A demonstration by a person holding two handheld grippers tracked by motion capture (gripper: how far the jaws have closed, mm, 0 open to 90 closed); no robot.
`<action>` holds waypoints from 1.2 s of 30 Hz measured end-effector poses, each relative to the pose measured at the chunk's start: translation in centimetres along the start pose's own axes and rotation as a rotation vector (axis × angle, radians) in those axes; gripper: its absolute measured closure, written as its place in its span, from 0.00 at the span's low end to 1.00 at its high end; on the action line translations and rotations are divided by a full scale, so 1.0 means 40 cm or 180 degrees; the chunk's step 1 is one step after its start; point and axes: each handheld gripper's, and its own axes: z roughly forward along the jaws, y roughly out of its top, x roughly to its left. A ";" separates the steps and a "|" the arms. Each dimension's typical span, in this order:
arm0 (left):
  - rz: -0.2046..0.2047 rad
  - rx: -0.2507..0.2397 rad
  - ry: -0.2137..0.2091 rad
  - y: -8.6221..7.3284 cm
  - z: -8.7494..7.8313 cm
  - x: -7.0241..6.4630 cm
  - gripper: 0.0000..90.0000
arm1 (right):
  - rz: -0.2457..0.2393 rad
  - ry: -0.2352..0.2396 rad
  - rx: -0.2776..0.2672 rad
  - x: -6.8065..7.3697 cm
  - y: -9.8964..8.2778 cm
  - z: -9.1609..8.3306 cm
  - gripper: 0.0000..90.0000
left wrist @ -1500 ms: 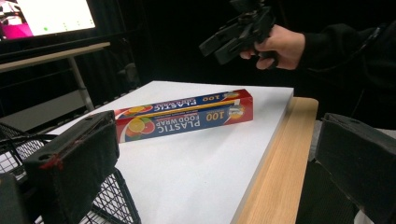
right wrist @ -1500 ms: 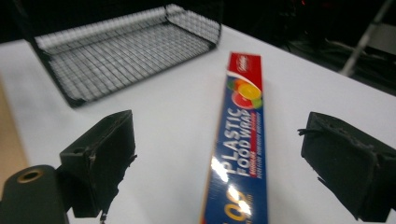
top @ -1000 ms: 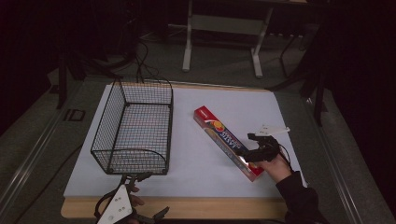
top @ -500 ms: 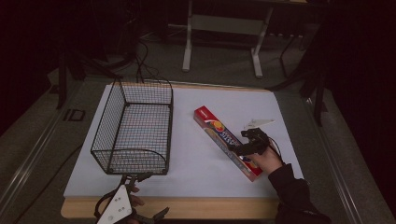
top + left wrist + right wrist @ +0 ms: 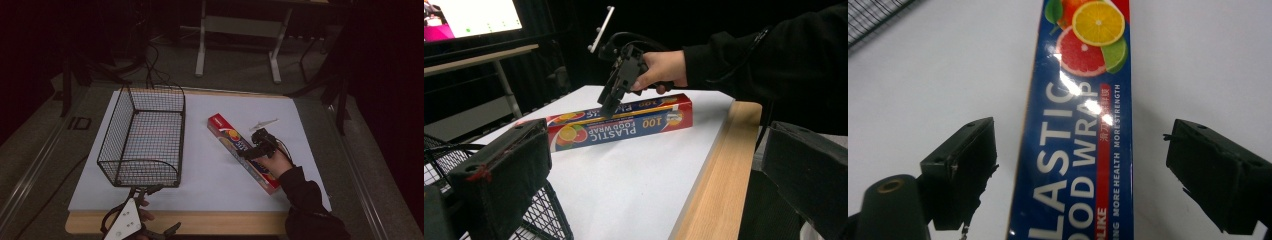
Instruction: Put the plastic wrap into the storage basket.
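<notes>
A long red and blue box of plastic food wrap [image 5: 225, 132] lies slantwise on the white table sheet, right of the middle. My right gripper [image 5: 247, 152] hangs tilted over the box's middle, held by a hand in a black sleeve. In the right gripper view the box [image 5: 1078, 75] runs lengthwise between the jaws, and the right gripper [image 5: 1083, 150] is open, one jaw on each side, neither touching. My left gripper [image 5: 157, 212] sits low at the table's front edge, open and holding nothing. The left gripper view has the box [image 5: 624, 122] and the right gripper [image 5: 616, 85] farther off.
A black wire basket [image 5: 145, 135] stands on the left half of the sheet, with nothing visible inside; its corner [image 5: 549, 220] is close to my left jaw. The wooden table edge [image 5: 719, 180] runs along the front. Bare white sheet [image 5: 210, 175] lies between basket and box.
My right gripper has moved left from the box's right end to over its middle. The box, the basket and the left gripper have stayed put.
</notes>
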 end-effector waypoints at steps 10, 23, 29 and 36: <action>0.0005 0.0003 -0.0003 0.000 0.001 -0.001 0.00 | 0.0082 -0.0117 0.0464 -0.006 0.024 0.032 0.15; 0.0017 0.0011 -0.0004 0.000 0.001 -0.001 0.00 | 0.0077 -0.0110 0.1025 0.003 0.052 0.061 0.24; 0.0031 0.0025 0.0000 0.000 0.001 -0.002 0.00 | 0.0191 -0.0076 0.1334 -0.001 0.071 0.075 0.26; 0.0041 0.0028 -0.0002 0.000 0.002 -0.002 0.00 | 0.0033 -0.0143 0.1539 0.020 0.094 0.082 0.42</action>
